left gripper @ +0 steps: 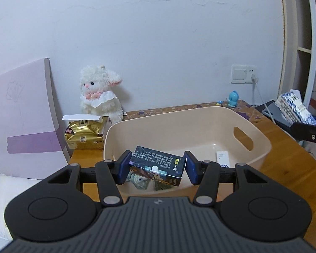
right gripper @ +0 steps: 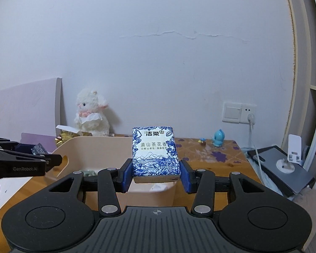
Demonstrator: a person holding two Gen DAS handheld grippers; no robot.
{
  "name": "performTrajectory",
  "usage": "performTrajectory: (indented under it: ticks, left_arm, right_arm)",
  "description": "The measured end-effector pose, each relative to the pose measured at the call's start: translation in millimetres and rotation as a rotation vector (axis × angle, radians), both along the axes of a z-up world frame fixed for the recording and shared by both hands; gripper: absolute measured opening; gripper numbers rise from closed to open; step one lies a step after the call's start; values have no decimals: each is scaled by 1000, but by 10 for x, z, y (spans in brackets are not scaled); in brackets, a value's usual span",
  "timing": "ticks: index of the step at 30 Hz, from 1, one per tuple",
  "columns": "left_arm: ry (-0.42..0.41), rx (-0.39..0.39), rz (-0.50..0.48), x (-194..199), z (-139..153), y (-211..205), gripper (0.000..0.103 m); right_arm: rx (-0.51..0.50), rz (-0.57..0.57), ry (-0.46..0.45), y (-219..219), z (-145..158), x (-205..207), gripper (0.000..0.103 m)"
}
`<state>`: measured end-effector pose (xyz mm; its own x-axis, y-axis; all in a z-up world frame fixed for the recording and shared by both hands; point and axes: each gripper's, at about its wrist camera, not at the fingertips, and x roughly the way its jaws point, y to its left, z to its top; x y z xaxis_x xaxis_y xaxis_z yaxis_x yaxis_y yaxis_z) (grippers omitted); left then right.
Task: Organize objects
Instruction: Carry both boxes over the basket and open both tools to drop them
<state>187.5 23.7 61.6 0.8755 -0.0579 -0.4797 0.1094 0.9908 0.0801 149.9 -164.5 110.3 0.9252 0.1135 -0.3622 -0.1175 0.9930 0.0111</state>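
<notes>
My left gripper (left gripper: 157,167) is shut on a dark blue printed box (left gripper: 158,164), which hangs tilted over the near part of the beige plastic bin (left gripper: 189,116). In the bin lie a small white box (left gripper: 222,157) and some patterned packets (left gripper: 139,181) beneath the held box. My right gripper (right gripper: 155,174) is shut on a blue-and-white tissue pack (right gripper: 155,151), upright with its printed face toward the camera, above the bin's right end (right gripper: 99,147). In the left wrist view this tissue pack (left gripper: 292,109) shows at the right edge. The left gripper (right gripper: 31,160) shows at left in the right wrist view.
A white plush lamb (left gripper: 99,92) and a gold tissue pack (left gripper: 84,135) stand behind the bin's left end on the wooden table (left gripper: 284,168). A blue figurine (right gripper: 219,138), a wall socket with cable (right gripper: 250,118), and a dark tablet with white stand (right gripper: 284,168) are at right. A pink headboard (left gripper: 21,122) is at left.
</notes>
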Motion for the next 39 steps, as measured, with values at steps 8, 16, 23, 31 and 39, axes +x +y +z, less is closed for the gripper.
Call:
performTrajectory:
  ticks: [8, 16, 23, 31, 39]
  left_arm:
    - [93, 20, 29, 615, -266, -68, 56]
    - [187, 79, 60, 993, -570, -126, 56]
    - [230, 59, 42, 1063, -649, -129, 60]
    - [197, 63, 58, 915, -539, -94, 84]
    - [154, 43, 73, 608, -296, -18, 90]
  right_arm:
    - [-1, 1, 41, 28, -138, 552, 43]
    - [-57, 12, 144, 109, -410, 1030, 43]
    - [-80, 33, 203, 172, -557, 1166, 43]
    - [-99, 45, 149, 242, -422, 963, 69]
    - [-87, 32, 99, 193, -140, 637, 77]
